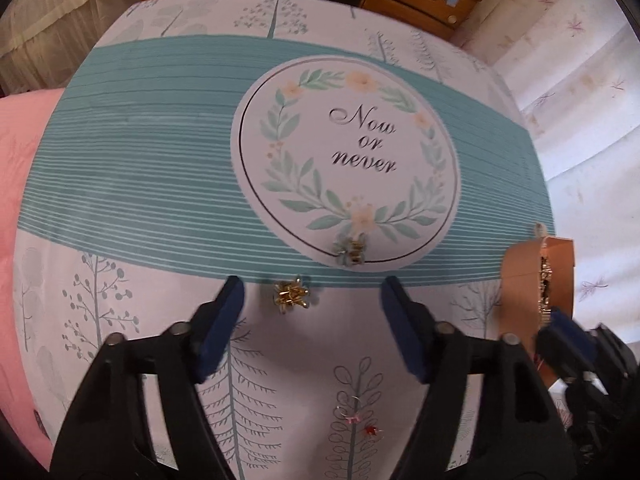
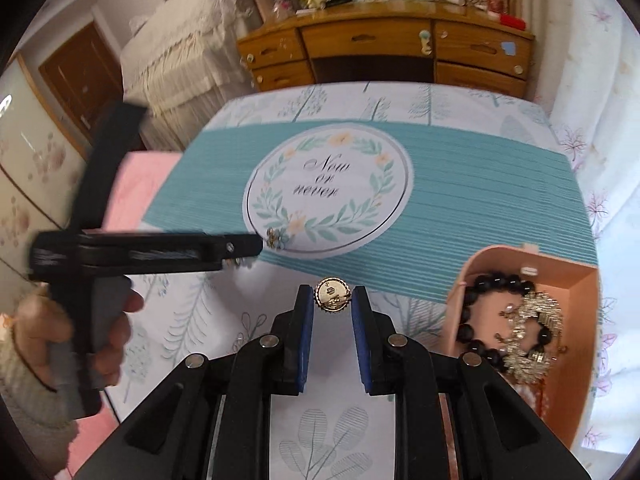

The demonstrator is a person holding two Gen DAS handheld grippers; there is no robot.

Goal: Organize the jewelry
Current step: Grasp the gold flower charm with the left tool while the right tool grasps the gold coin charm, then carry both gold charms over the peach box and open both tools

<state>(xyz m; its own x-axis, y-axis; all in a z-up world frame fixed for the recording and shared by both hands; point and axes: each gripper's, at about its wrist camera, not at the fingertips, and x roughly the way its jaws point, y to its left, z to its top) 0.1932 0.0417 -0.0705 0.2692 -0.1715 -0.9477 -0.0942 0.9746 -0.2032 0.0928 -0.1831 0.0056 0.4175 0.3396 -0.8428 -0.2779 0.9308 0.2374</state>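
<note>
My right gripper (image 2: 333, 300) clamps a round gold brooch (image 2: 332, 295); left gripper (image 1: 312, 294) fingers apart above a gold clip (image 1: 291, 295). Beads and bracelet already boxed (image 2: 576, 280); several pieces remain on the bed (image 1: 160, 160).

Right gripper (image 2: 333, 300): blue-padded fingers closed on a round gold brooch (image 2: 331, 295), held clear above the printed bedspread (image 2: 460, 208). Brooch back faces camera; pin clasp visible.

Peach jewelry box (image 2: 576, 276) sits open, lower right of the gripper. Contents: black bead bracelet (image 2: 480, 312) and a gold, sparkly ornament (image 2: 534, 334) lying over the beads.

Left gripper (image 2: 258, 246) enters from the left, seen side-on, gripped by a hand (image 2: 116, 332); finger spacing not readable. Its tip lies just beside a small blue-and-gold flower piece (image 2: 276, 237) resting on the edge of the "Now or never" medallion.

Wooden dresser (image 2: 384, 52) stands beyond the bed.
</note>
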